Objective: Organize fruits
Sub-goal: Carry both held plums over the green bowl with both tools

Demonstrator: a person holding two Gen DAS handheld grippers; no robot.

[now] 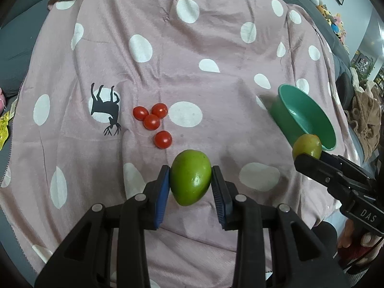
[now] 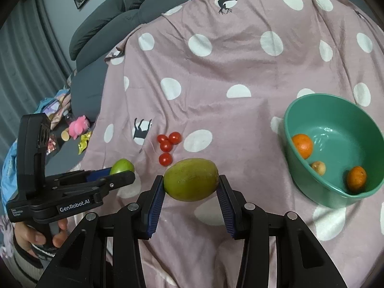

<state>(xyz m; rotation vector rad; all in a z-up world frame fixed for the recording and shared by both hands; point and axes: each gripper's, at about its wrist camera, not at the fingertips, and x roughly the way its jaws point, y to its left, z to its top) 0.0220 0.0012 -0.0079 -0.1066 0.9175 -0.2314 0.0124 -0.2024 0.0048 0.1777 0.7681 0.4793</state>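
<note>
Between the blue pads of the left gripper sits a bright green fruit, pinched on both sides and held clear of the cloth; the same gripper shows in the right wrist view as a black tool gripped by a hand at the lower left; between the pads of the right gripper a larger olive-green fruit lies crosswise, clamped at both ends; just beyond both held fruits, four cherry tomatoes rest on the pink blanket, three touching in a cluster and one a little apart on the nearer side; a white dot with a black deer print lies beside them; off to the right stands a teal bowl, on the blanket, well apart from the tomatoes; inside it are two oranges and a small pale yellowish fruit between them; past the blanket's left edge, grey cushions and a pink soft toy show
</note>
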